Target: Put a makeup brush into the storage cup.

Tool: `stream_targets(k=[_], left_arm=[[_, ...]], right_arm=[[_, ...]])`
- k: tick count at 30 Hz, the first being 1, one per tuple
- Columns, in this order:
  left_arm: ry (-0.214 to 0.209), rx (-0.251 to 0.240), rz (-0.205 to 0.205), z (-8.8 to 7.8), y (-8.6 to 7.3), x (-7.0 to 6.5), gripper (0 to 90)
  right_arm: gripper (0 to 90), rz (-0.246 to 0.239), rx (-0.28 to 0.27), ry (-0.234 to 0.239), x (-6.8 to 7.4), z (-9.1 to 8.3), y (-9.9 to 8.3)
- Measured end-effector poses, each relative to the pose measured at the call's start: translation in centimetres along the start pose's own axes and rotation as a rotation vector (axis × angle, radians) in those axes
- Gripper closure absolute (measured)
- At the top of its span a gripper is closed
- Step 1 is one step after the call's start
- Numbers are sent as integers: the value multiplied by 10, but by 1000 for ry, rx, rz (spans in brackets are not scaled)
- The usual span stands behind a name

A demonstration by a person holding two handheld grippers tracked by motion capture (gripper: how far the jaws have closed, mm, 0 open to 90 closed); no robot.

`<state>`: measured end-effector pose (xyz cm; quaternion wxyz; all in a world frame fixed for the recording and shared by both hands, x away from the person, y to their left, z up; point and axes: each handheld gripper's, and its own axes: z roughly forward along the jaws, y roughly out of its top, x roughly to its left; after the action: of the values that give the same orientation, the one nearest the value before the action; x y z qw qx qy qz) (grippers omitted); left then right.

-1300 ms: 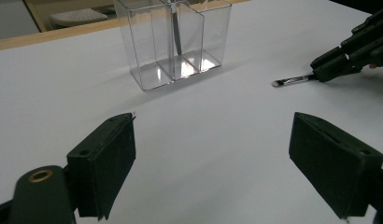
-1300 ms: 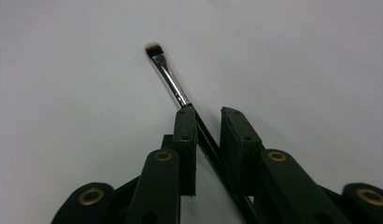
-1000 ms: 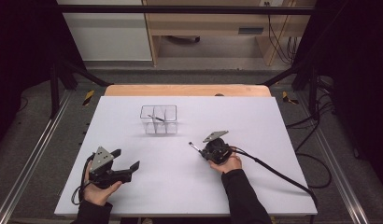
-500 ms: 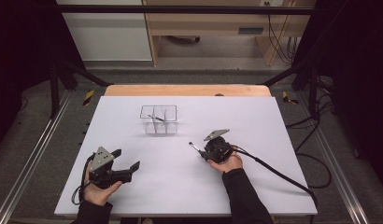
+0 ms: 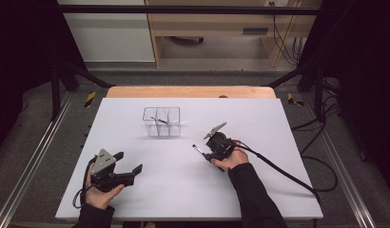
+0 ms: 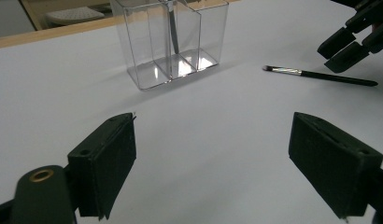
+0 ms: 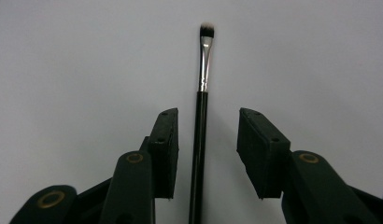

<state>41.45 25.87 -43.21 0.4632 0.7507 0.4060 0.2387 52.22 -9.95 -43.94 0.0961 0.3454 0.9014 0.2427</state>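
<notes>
On the white table (image 5: 278,190), R gripper (image 7: 206,140), jaws apart, straddles a makeup brush (image 7: 200,121) lying flat, while L gripper (image 6: 213,158) hovers wide open near the clear organizer (image 6: 171,42).

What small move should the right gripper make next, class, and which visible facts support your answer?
Probably close the right gripper on the makeup brush. Its black handle already lies between the open jaws, flat on the white table, nearer one jaw and apparently not yet pinched.

You see a clear, shiny plastic box (image 6: 173,44), a brush (image 7: 201,116) with a glossy black handle and silver metal neck, and a smooth matt white table (image 5: 259,190).
</notes>
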Motion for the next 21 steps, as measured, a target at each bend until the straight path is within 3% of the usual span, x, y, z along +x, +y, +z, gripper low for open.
stream_targets(k=[8,21], left_arm=[[-2,3,2,1,0,0,142],[-6,10,5,2,0,-1,144]], right_arm=[[641,-2,84,10,0,8,0],[767,-21,125,12,2,14,-1]])
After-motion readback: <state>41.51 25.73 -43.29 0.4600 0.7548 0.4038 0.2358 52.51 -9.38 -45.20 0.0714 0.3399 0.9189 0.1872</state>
